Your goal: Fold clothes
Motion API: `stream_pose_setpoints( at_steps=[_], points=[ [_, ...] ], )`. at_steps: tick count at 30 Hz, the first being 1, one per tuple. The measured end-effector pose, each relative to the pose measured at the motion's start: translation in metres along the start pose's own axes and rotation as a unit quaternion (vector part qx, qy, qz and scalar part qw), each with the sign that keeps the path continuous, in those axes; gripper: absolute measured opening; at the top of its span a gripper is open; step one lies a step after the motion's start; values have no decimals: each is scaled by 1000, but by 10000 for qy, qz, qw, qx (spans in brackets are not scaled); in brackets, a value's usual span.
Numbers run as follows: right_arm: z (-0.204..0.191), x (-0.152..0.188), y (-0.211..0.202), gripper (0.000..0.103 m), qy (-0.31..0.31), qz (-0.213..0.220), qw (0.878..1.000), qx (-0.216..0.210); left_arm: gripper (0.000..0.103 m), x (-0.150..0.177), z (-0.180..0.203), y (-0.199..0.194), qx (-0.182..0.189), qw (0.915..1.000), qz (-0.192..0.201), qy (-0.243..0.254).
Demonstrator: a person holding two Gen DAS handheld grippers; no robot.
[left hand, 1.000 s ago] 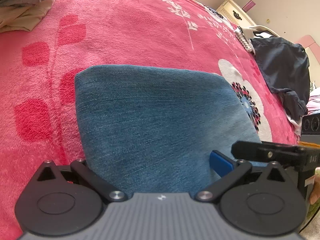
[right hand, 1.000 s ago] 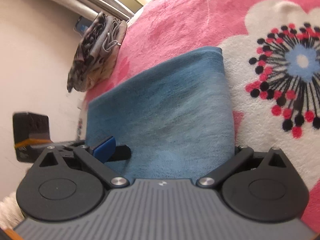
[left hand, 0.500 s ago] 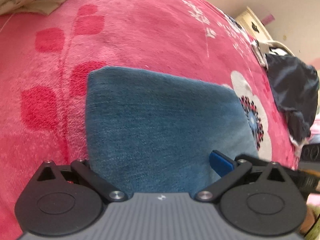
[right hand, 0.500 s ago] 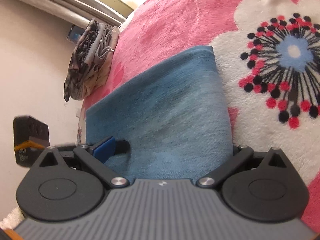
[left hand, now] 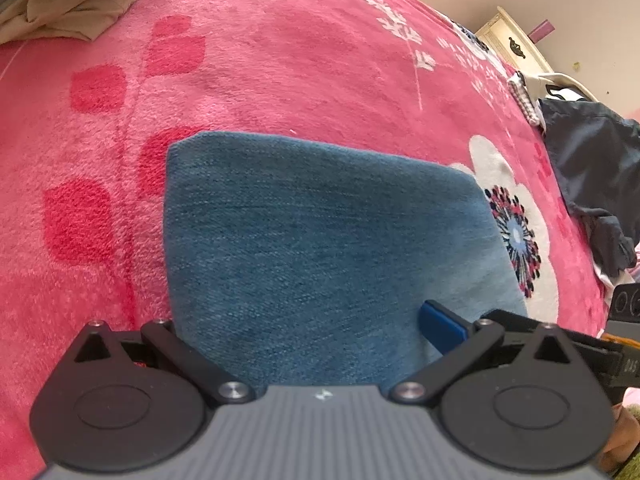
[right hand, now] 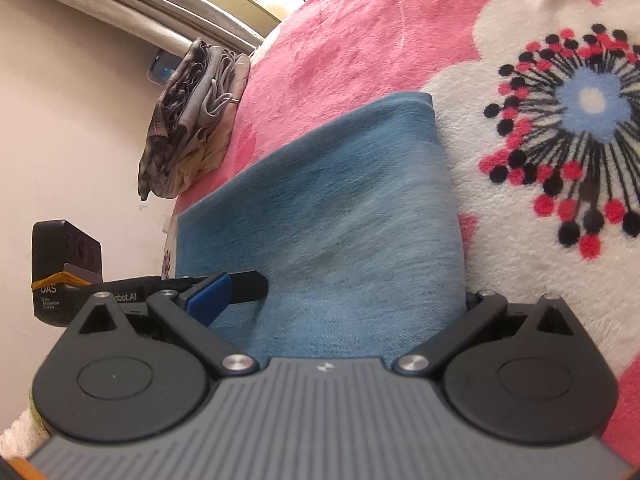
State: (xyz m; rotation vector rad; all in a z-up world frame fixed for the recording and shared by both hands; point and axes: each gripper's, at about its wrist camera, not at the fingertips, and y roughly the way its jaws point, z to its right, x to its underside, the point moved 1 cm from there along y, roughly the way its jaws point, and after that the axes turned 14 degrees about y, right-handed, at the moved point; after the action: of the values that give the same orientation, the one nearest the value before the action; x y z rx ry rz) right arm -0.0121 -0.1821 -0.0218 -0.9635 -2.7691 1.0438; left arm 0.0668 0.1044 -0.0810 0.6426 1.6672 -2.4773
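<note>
Denim, folded into a thick blue pad, lies on the pink bed blanket with both claws at its near edge.

Left claw (left hand: 320,344) and right claw (right hand: 348,308) appear spread around the jeans (left hand: 320,240), likely holding the fold flat; whether either pinches cloth, I cannot tell, as their fingertips are hidden.

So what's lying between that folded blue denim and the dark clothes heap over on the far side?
Only bedspread: in the left wrist view, the pink blanket's white flower fills the stretch between the folded denim and the dark clothes heap.
</note>
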Motion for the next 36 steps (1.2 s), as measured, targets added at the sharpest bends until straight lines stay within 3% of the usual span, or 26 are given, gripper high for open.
stream_pose_setpoints(
  at_steps=[4,11,15,24,29,36],
  points=[
    [3,-2,0,102,-16,-98,9999,-112,102,-1,-1,-3,-113,9998,74,-137],
    [8,-11,0,102,54,-351,9988,-330,93,-7,22,-39,-1242,9900,462,492],
    [6,-13,0,102,-89,-482,9981,-382,89,-2,15,-44,-1289,9877,243,848],
    [24,-28,-14,83,272,-658,9953,-649,80,14,-36,-49,-22,9990,250,377],
    [31,-33,-19,82,441,-630,9944,-718,81,21,-59,-40,672,9973,131,249],
    [37,-36,-10,81,678,-875,9897,-913,89,12,-56,-16,1058,9928,198,528]
  ],
)
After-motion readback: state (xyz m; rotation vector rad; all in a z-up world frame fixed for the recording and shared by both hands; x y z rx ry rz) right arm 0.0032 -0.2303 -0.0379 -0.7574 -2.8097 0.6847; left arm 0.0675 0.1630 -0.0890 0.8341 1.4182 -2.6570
